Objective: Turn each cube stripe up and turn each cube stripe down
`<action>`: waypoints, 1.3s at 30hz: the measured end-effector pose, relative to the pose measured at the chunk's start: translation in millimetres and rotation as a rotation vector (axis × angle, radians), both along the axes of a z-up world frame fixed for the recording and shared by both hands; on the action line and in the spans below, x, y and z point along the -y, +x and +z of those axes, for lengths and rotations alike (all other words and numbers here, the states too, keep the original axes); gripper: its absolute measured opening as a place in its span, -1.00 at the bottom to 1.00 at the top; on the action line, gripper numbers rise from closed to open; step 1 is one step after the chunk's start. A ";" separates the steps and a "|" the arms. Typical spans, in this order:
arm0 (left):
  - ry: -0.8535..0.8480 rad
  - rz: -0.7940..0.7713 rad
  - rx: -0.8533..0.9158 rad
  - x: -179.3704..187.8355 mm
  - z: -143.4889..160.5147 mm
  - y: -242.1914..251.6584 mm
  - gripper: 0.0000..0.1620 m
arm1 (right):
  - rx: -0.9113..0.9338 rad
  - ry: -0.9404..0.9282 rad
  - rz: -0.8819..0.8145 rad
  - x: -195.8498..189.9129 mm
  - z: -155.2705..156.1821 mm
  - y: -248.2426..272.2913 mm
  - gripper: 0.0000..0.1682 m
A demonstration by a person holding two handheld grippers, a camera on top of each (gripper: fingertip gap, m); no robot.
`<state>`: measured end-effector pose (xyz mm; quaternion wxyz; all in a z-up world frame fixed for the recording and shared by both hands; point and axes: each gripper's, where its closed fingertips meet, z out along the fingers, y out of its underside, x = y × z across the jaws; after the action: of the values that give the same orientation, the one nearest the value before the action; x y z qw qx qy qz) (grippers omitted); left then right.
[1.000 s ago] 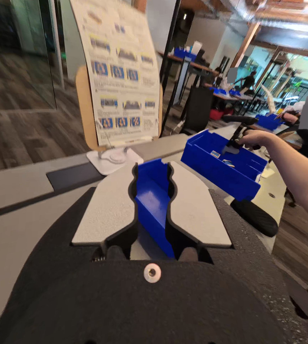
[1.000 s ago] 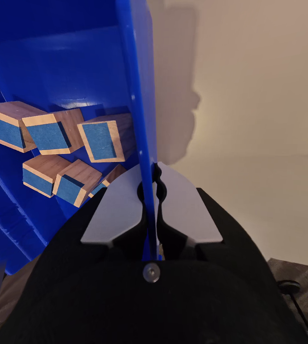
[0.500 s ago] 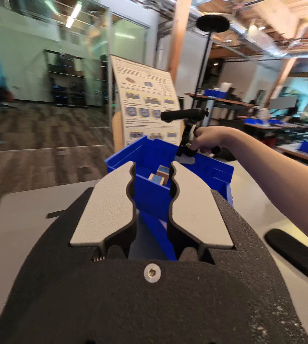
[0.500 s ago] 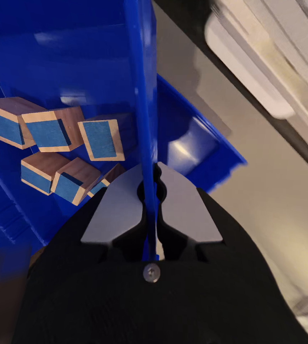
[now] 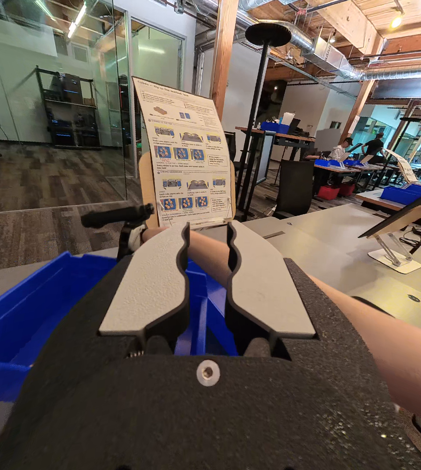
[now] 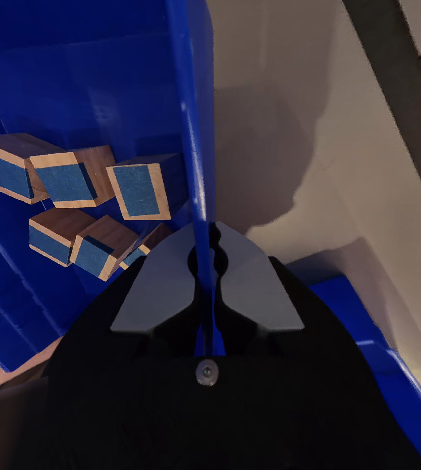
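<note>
The right gripper [image 6: 208, 250] pinches the thin side wall of a deep blue plastic bin [image 6: 194, 142], its grey fingers pressed onto the wall from either side. Six wooden cubes with blue stripe faces [image 6: 138, 192] lie in two loose rows on the bin's floor against that wall, inside the gripped corner. Their striped faces point toward the right wrist camera, not down onto the floor; the cubes sit skewed, each turned a little differently, and the nearest one is half hidden behind the left finger.

The left gripper [image 5: 206, 256] is spread, with nothing between its grey fingers [image 5: 150, 282]. Below it sits a second blue plastic bin [image 5: 26, 305] on the grey table [image 5: 331, 254], and a bare forearm [image 5: 209, 249] crosses behind the fingertips.

Compared with half a second ago, the cubes have kept their arrangement against the wall, while the second bin has slid from beside the held wall toward the lower right corner of the right wrist view. In the left wrist view the bin now fills the lower left, and the instruction sheet on its stand [image 5: 186, 162] appears nearer.
</note>
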<state>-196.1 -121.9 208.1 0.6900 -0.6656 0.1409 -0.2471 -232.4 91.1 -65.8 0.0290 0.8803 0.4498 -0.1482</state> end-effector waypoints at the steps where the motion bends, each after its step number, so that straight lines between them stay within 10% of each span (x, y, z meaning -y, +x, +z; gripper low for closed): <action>1: -0.005 -0.003 -0.001 -1.4 -1.0 0.4 -0.67 | 0.017 -0.004 -0.014 -1.1 -11.8 1.2 -0.93; 12: -0.059 -0.092 -0.116 -12.2 -14.4 40.0 -0.62 | 0.014 0.066 -0.076 -11.5 -52.0 1.7 -0.87; 17: -0.075 -0.107 -0.134 -11.7 -18.2 43.9 -0.57 | -0.292 0.444 -0.089 -43.2 58.8 7.3 -0.52; 22: -0.073 -0.126 -0.163 -9.2 -19.9 51.2 -0.57 | -0.220 0.986 -0.249 -45.6 170.4 166.3 -0.52; 28: -0.127 -0.117 -0.203 -24.3 -30.4 63.7 -0.57 | 0.000 0.634 -0.584 -10.0 62.6 344.3 -0.30; 34: -0.171 -0.122 -0.286 -33.3 -43.8 85.0 -0.56 | 0.152 0.385 -0.538 19.8 -34.3 365.1 -0.43; 39: -0.221 -0.127 -0.377 -40.0 -60.3 103.0 -0.56 | 0.083 0.154 -0.525 24.4 -54.6 359.1 -0.89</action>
<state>-93.0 -81.9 147.8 0.5575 -0.7612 0.2813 -0.1751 126.7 66.7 -120.4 -0.0589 0.9716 0.2148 -0.0797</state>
